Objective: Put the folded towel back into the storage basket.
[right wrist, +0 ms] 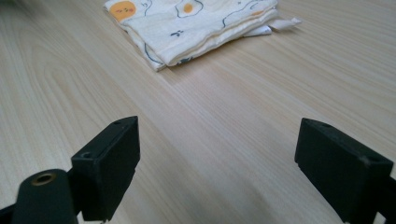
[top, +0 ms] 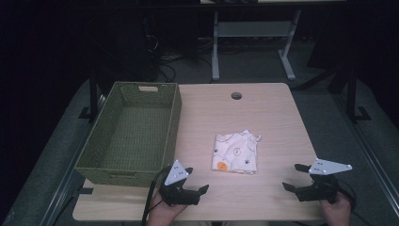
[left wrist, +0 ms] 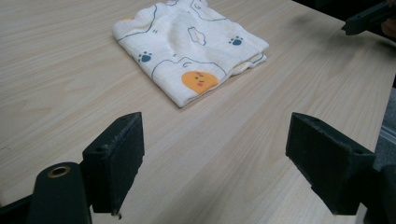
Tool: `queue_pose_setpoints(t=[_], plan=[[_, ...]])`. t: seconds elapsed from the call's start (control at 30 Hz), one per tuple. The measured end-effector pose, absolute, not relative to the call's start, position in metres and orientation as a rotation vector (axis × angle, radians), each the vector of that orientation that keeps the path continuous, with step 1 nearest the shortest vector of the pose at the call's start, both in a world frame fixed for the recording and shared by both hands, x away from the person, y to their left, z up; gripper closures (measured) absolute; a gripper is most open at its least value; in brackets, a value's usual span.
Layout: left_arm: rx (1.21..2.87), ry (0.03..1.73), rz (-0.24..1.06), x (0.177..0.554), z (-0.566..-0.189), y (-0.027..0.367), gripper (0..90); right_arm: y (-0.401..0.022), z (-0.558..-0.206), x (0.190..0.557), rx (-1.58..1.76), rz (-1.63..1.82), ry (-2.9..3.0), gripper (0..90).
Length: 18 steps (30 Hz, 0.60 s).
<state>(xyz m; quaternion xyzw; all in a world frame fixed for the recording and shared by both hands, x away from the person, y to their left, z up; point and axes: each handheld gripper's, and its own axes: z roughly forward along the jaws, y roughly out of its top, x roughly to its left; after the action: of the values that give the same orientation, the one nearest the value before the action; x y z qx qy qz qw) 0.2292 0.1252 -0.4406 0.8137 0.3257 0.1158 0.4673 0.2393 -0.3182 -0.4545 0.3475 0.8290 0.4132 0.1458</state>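
— Nearest the high camera, at the table's (top: pixel 277 113) front edge, two hand-held tools are seen: the left gripper (top: pixel 196 190) near the front left corner, just in front of the basket (top: pixel 96 155), and the right gripper (top: pixel 294 181) near the front right corner. What is being aimed at?

— Between them, a folded cloth (top: pixel 236 153) is found, laid flat on the table a little in front of its middle and apart from the basket's right wall. From the left gripper it lies forward and to the right; from the right gripper, forward and to the left.

— Which hand is judged nearer?

— The left one, by a small margin. In the left gripper view the cloth (left wrist: pixel 189 49) is seen close ahead with one folded corner turned toward the jaws; in the right gripper view the cloth (right wrist: pixel 196 25) is seen ahead and left, its stacked fold edges facing the camera.

— Can a long axis be made out?

— Hardly; the fold is close to square, with its edges roughly squared to the table's edges and one loose corner sticking out at the far right.

— And the jaws?

— Both pairs are spread wide, with bare tabletop between them. Nothing is gripped or touched by either tool, and the cloth is left untouched.

— What would the next reach turn on?

— Probably on the cloth's near edge being met low and level, so that all layers are caught together.
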Motion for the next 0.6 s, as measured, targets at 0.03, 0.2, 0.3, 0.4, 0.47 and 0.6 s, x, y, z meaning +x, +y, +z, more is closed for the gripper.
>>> queue_pose_setpoints(t=[0.03,0.2,0.3,0.4,0.47,0.6], plan=[[1.994,0.799,0.283,0.229,-0.441,0.125,19.4,-0.318,-0.454,0.240,0.995,1.189,2.390,13.5],[2.003,0.799,0.287,0.230,-0.441,0.125,19.3,-0.316,-0.455,0.240,0.988,1.179,2.399,13.5],[2.005,0.804,0.287,0.231,-0.440,0.125,19.5,-0.317,-0.453,0.239,0.994,1.208,2.377,13.5],[2.008,0.797,0.288,0.232,-0.438,0.123,19.5,-0.317,-0.453,0.238,0.993,1.211,2.369,13.5],[2.009,0.790,0.292,0.233,-0.435,0.121,19.5,-0.317,-0.453,0.237,0.989,1.215,2.366,13.5],[2.008,0.792,0.311,0.234,-0.430,0.115,18.4,-0.317,-0.452,0.237,0.992,1.225,2.351,13.5]])
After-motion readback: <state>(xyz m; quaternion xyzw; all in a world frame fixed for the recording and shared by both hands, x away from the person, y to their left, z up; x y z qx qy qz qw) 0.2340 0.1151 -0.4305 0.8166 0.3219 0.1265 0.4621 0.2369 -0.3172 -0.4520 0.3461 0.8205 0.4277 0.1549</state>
